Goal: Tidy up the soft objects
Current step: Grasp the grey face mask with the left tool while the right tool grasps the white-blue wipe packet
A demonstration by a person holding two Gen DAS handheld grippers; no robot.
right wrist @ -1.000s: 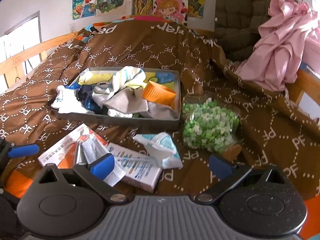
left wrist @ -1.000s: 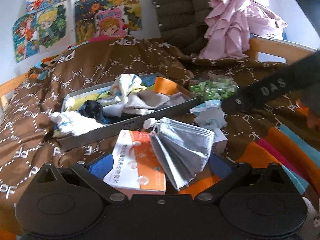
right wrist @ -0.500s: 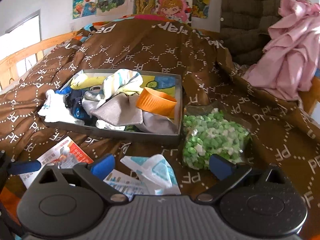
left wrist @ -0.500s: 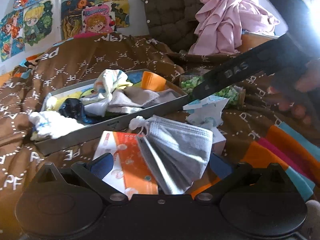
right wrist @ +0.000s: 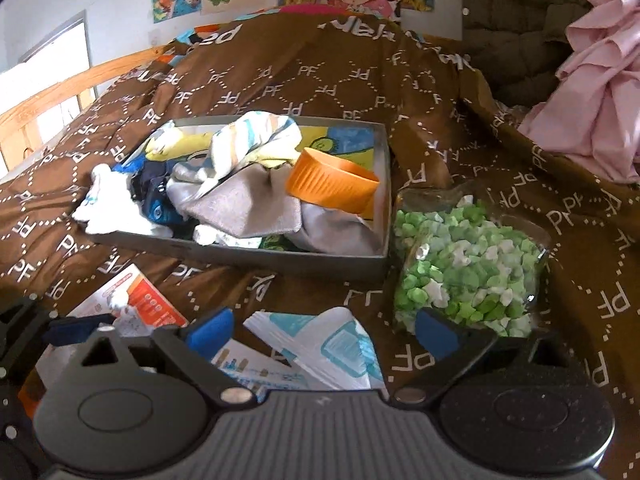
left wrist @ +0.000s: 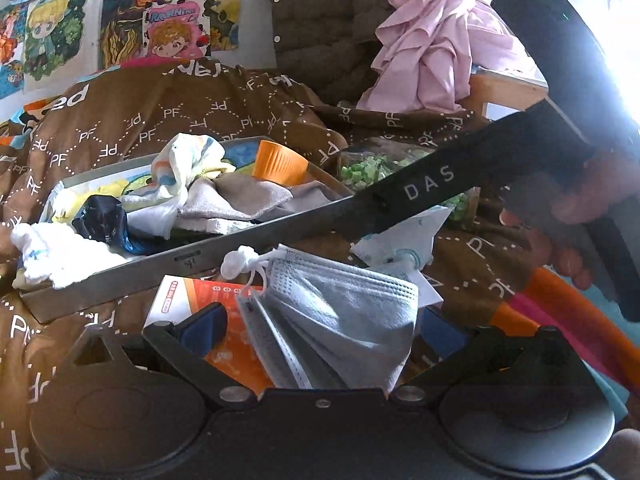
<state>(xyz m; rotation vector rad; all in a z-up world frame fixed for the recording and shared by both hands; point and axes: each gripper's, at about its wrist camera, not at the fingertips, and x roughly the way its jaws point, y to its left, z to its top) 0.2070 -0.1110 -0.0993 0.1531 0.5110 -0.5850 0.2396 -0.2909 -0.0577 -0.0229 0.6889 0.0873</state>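
A stack of grey face masks (left wrist: 332, 312) lies on an orange and white box (left wrist: 188, 300), between the blue pads (left wrist: 204, 322) of my left gripper (left wrist: 322, 326). That gripper is open and the pads stand clear of the masks. My right gripper (right wrist: 323, 331) is open with its jaws closing. A white and teal packet (right wrist: 324, 344) lies between its fingers, untouched. Seen from the left wrist, the right gripper's black finger (left wrist: 420, 188) crosses above the packet (left wrist: 400, 244), with a hand behind it. The grey tray (right wrist: 280, 258) holds crumpled cloths, socks and an orange cup (right wrist: 332, 184).
A clear bag of green and white pieces (right wrist: 460, 264) lies right of the tray on the brown quilt (right wrist: 320, 80). A pink garment (left wrist: 432, 60) and a dark quilted jacket (left wrist: 320, 20) are piled behind. A wooden bed rail (right wrist: 60, 92) runs at the left.
Both grippers have come forward and lower. The masks now fill more of the left view, the packet has come between the right fingers, and the right gripper's finger now crosses the left view.
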